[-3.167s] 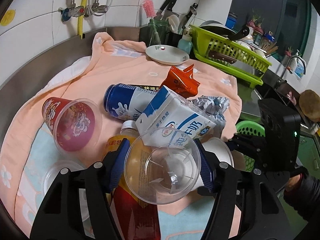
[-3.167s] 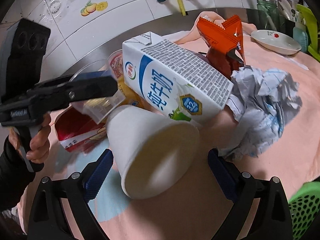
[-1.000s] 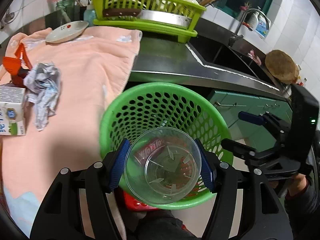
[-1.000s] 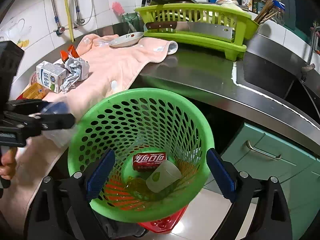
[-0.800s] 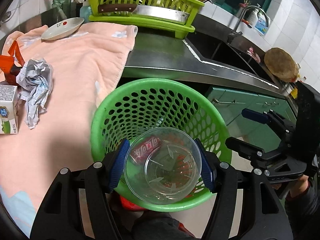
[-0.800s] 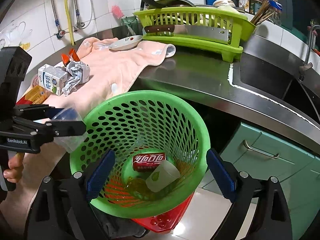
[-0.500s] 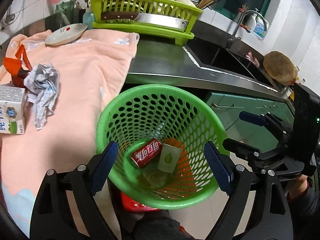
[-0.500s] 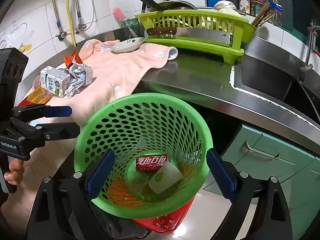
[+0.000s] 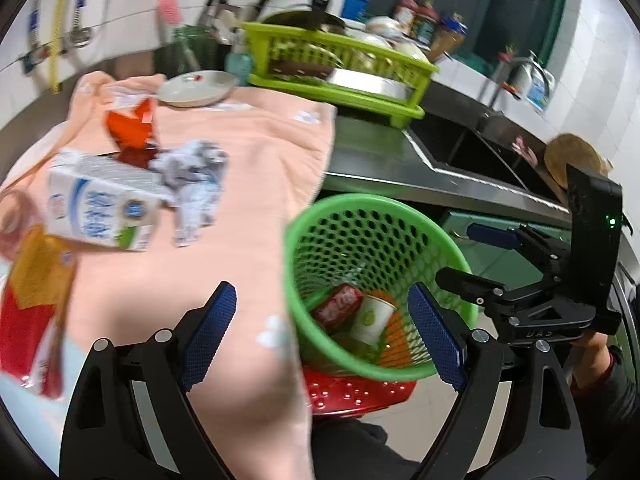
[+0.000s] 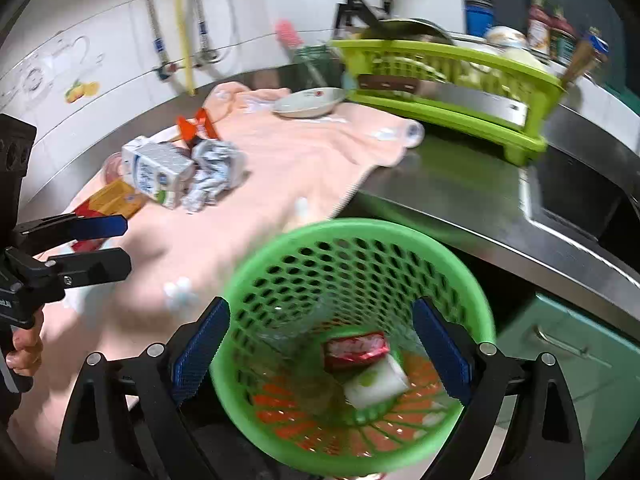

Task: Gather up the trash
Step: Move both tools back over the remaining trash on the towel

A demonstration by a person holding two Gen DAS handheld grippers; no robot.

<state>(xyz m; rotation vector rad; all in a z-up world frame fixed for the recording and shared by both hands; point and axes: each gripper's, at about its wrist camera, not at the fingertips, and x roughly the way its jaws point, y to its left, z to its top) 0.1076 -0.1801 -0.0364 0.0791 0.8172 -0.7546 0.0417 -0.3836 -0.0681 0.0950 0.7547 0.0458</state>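
While both tools gape empty, milk carton [image 9: 100, 210] lettering and red can [image 10: 355, 347] print blur unreadable.

Stainless bench [image 10: 448, 184], peach towel [image 9: 248, 152] spread over its left part, edge hanging off the front. On the towel: milk carton [image 9: 100, 212] on its side, touching crumpled paper [image 9: 192, 176], orange snack bag [image 9: 134, 128] behind them, yellow-red packet [image 9: 36, 300] near the front, white dish [image 9: 196, 88] at the back. Lime dish rack [image 10: 448, 80] directly on the steel, right of the towel.
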